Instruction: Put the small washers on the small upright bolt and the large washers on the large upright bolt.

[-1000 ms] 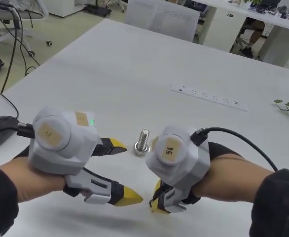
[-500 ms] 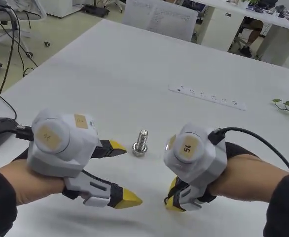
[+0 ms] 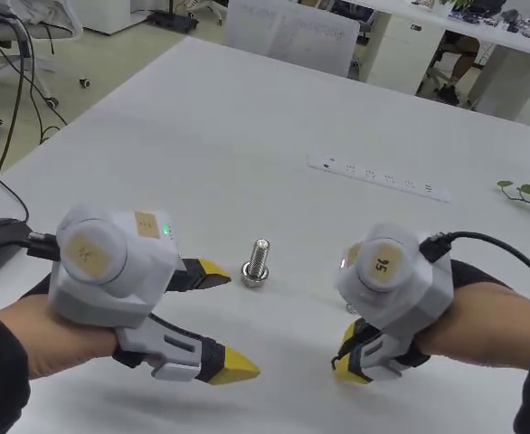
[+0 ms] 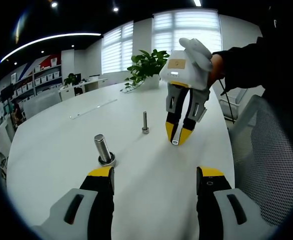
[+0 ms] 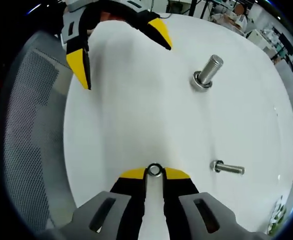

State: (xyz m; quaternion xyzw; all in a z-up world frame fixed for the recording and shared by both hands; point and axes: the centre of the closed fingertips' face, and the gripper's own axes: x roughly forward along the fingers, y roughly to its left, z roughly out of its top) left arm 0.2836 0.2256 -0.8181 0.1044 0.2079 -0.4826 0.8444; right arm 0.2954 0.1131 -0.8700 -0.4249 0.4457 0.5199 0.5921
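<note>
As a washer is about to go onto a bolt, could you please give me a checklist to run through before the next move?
1. Right hand-held gripper shut on a washer: ok.
2. Washer's size, small or large: cannot tell.
3. Large bolt and small bolt both upright: ok.
4. Washer lined up above a bolt: not ok; it is off to the side of both.
5. Left hand-held gripper open and apart from the large bolt: ok.
</note>
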